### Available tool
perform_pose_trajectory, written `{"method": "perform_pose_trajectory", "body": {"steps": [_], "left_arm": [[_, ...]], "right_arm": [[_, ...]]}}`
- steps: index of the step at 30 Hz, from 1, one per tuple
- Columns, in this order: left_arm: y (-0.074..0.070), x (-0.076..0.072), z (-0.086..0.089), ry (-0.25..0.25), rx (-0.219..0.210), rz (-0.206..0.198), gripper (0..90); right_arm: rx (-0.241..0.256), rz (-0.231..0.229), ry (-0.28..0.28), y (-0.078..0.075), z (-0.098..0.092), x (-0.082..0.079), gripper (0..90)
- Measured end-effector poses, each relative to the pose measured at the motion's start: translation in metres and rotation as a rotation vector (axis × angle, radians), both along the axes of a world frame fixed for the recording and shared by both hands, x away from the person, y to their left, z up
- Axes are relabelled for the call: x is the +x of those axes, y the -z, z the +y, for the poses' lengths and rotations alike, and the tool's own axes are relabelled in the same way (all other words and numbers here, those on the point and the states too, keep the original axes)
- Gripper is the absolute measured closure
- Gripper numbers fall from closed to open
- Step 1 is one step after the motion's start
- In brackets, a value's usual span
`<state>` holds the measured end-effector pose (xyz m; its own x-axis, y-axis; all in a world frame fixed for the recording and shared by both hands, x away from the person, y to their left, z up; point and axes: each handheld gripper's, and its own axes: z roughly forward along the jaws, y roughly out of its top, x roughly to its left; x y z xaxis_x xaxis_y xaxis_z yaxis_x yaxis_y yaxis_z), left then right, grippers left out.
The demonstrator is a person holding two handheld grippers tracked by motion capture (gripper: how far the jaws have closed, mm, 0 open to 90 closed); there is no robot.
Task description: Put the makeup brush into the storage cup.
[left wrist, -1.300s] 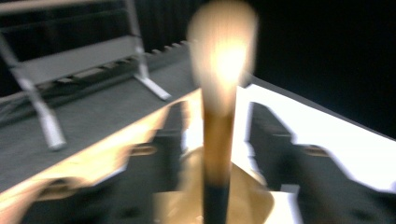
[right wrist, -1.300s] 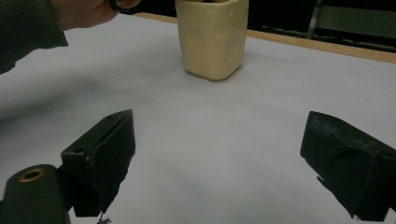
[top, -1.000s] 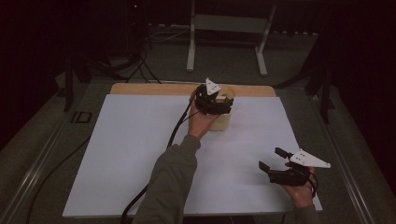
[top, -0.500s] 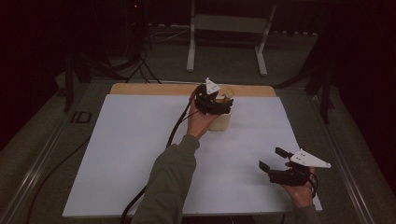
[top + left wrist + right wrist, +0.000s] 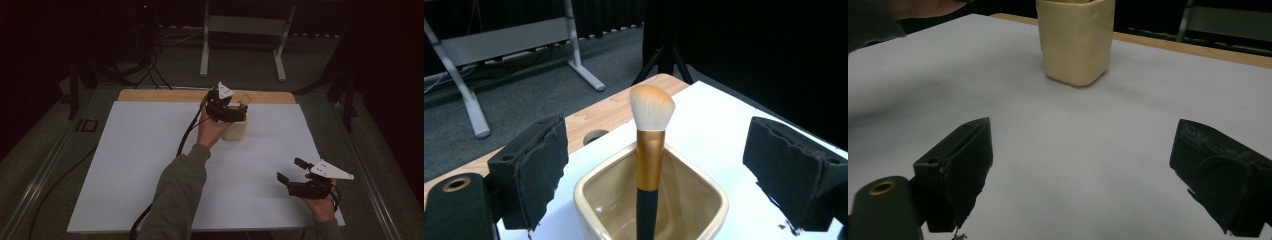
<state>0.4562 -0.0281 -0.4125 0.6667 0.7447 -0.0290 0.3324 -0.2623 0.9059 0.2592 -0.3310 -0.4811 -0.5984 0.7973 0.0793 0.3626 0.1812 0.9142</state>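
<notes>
Left gripper view looks down on a cream square ceramic cup (image 5: pixel 650 200) with a black-and-gold makeup brush with pale bristles (image 5: pixel 650 150) standing upright in it, the left gripper (image 5: pixel 651 165) spread wide to either side, not touching. High view places the cup (image 5: pixel 235 127) near the white table's (image 5: pixel 140 165) far edge; the right gripper (image 5: pixel 292 171), also wide and empty, hovers near the right front corner.

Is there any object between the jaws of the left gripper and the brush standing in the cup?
Nothing visible. The left gripper is open, its jaws on either side of the brush, which stands upright in the cream cup. Only air separates them.
</notes>
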Motion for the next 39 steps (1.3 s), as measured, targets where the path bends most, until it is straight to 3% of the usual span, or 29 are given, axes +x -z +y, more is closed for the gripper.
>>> {"method": "perform_pose_trajectory", "body": {"steps": [5,23,39], "left_arm": [[-0.003,0.0,0.005,0.003,-0.014,0.013,11.2],[-0.003,-0.017,0.024,0.041,0.011,0.014,10.5],[-0.003,-0.03,0.061,0.001,0.039,0.005,10.5]], "right_arm": [[0.0,0.001,0.0,0.0,0.0,0.0,10.2],[0.0,0.001,0.001,0.0,0.0,0.0,10.2],[-0.005,0.004,0.005,0.001,0.0,0.001,10.1]]}}
